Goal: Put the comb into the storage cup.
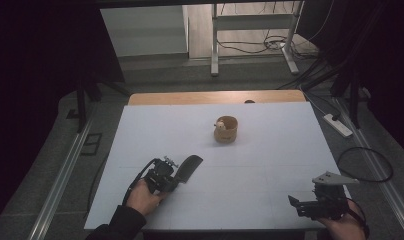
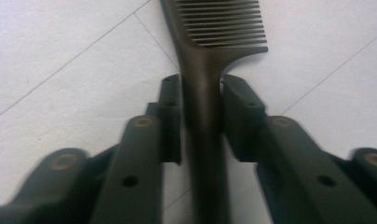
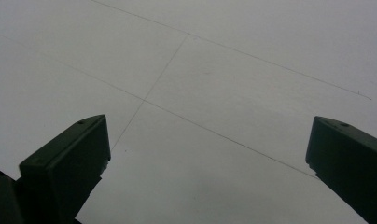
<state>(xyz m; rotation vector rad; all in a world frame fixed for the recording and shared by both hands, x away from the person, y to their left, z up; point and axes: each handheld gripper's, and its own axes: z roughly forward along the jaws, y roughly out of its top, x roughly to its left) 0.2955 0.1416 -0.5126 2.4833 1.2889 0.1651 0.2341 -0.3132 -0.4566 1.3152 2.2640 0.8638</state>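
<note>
The left gripper, seen from above at about 8 o'clock on the white table top, has its 2 black jaws drawn in close on the handle of a dark plastic comb with a wide toothed head. In the left gripper view the pads press against both sides of the comb handle, which runs straight up between them, with the toothed head lying just beyond the jaw tips toward 12 o'clock and its teeth pointing to the right of that view. From above, the comb lies low over the table near its front left part, its head pointing toward 1 o'clock from the gripper, while the person's left hand holds the gripper body from behind. The right gripper sits at about 5 o'clock near the front right edge of the table, well apart from the comb, held in the person's right hand. In the right gripper view its 2 jaws stand wide apart with bare table between them. A small round wooden cup with a pale object inside stands near the table's middle, toward 1 o'clock from the comb and well apart from both grippers.
</note>
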